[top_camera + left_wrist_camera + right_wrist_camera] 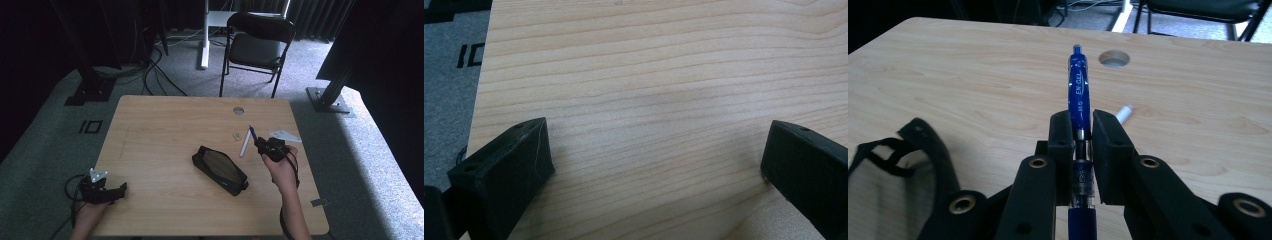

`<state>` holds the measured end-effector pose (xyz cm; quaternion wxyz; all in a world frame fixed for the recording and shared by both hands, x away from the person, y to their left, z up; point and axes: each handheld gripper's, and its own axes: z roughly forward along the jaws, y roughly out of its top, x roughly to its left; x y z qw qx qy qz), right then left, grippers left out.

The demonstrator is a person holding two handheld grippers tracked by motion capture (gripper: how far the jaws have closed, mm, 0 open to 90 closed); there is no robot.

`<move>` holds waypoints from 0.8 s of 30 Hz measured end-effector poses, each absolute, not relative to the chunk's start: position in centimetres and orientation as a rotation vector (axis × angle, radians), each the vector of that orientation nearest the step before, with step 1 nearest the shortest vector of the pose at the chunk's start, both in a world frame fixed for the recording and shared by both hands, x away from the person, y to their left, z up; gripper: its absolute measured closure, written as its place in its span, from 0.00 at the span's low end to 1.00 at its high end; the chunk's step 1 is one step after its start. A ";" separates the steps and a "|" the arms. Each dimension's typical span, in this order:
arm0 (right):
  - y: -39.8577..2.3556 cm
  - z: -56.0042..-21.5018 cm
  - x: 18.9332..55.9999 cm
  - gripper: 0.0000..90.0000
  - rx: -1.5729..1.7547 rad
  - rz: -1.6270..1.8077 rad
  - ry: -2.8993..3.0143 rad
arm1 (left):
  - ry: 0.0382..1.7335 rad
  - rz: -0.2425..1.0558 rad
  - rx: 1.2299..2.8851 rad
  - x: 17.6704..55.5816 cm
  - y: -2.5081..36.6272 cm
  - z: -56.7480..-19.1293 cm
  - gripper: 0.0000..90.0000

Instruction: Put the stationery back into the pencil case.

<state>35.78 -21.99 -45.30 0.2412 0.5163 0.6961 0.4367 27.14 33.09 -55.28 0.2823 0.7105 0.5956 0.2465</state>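
- Where the worktop [165, 125] meets its near left corner, the left gripper [120, 190] rests low in the person's hand, its jaws standing wide apart with bare wood between them, as the left gripper view shows plainly.
- Just off that corner, a black cable [70, 187] loops from the gripper over the grey carpet.
- Toward the middle of the worktop lies a black pencil case [220, 170], set at a slant, its near end pointing to the right-hand edge.
- Right of the case, a white pen [244, 145] lies flat on the wood, and a small pale eraser-like block [237, 136] sits just beside its far end.
- Next comes the right gripper [260, 144], held above the worktop in the person's right hand [281, 167]; its jaws are clamped together on a blue pen [1079, 95].
- That blue pen runs straight out between the jaws, its clicker end pointing away toward the round cable hole [1114, 58] in the far part of the worktop, clear of the surface.
- Farther right, a white triangular ruler [286, 135] lies flat near the worktop's right edge.
- Beyond the far edge stands a black folding chair [257, 42].
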 end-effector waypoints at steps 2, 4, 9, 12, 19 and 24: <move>-21.6 -45.0 35.7 0.88 1.396 1.200 1.915 | 1.595 0.660 1.903 27.1 33.1 -55.3 0.00; -21.3 -44.8 35.6 0.88 1.382 1.207 1.923 | 1.595 0.660 1.903 27.1 33.1 -55.3 0.00; -20.5 -44.3 35.3 0.88 1.350 1.229 1.949 | 1.595 0.660 1.903 27.1 33.1 -55.3 0.00; -20.0 -44.1 35.2 0.88 1.328 1.240 1.969 | 1.595 0.660 1.903 27.1 33.1 -55.3 0.00; -18.9 -43.4 34.8 0.88 1.279 1.275 2.006 | 1.595 0.660 1.902 27.1 33.1 -55.3 0.00; -17.3 -43.3 34.6 0.88 1.231 1.301 2.055 | 1.595 0.660 1.902 27.1 33.1 -55.3 0.00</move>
